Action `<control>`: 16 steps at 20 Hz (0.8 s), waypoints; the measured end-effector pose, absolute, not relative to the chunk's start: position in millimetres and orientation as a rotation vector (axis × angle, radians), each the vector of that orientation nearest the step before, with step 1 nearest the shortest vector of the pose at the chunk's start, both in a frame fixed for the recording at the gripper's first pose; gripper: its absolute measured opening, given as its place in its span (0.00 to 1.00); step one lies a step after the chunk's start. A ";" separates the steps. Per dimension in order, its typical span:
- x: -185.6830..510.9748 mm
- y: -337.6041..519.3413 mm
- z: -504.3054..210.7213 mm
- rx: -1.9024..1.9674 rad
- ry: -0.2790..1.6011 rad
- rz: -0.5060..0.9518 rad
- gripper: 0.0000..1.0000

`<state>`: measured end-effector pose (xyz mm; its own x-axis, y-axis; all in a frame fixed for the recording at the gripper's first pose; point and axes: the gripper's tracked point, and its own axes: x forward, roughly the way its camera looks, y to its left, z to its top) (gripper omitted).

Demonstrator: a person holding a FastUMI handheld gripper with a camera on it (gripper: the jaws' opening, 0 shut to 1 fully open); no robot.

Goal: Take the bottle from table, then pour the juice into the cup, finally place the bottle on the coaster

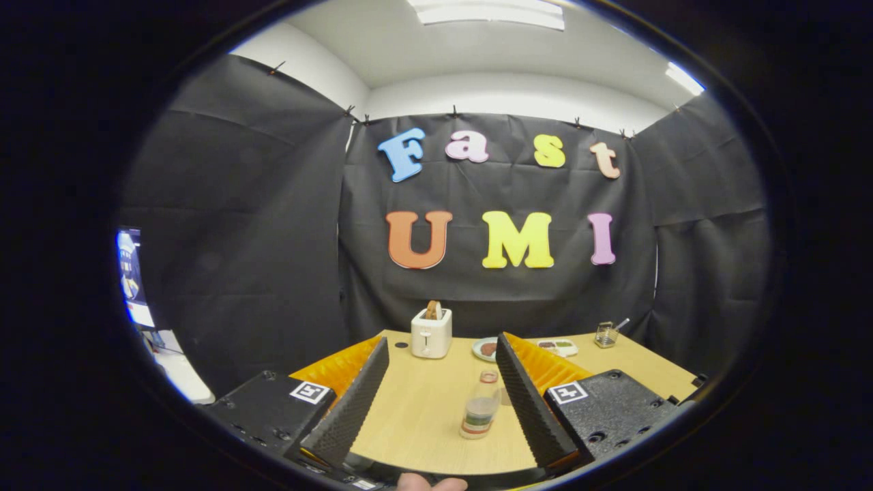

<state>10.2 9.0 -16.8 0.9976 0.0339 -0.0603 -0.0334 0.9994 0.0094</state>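
Standing on table [423, 416], bottle [481, 405] btwn fingers (gripper [443, 348] wide).

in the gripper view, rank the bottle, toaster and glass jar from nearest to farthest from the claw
The claw is open.
1. Bottle: upright between the fingers, closer to the right one.
2. Toaster: beyond the fingertips, mid table.
3. Glass jar: far right corner, by the booth wall.

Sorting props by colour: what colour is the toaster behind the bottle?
White toaster, clearest in the gripper view.
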 end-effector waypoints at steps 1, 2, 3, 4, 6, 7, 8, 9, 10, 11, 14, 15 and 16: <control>10.9 8.9 -17.7 0.004 0.063 0.033 1.00; 10.5 9.5 -19.1 0.000 0.064 0.032 1.00; 10.8 10.3 -19.9 -0.002 0.066 0.032 1.00; 10.0 11.3 -21.7 -0.002 0.068 0.033 1.00; 9.9 12.3 -25.9 -0.004 0.074 0.036 1.00; 9.8 12.4 -28.4 -0.007 0.078 0.037 1.00; 10.0 13.4 -32.0 -0.008 0.082 0.038 1.00; 9.3 13.2 -34.3 -0.012 0.084 0.036 1.00; 9.5 12.8 -36.3 -0.015 0.085 0.035 1.00; 9.9 13.2 -38.3 -0.017 0.088 0.035 1.00; 11.6 15.0 -47.6 -0.016 0.095 0.039 1.00; 11.6 15.1 -51.4 -0.016 0.097 0.038 1.00; 12.1 13.3 -55.9 -0.021 0.099 0.031 1.00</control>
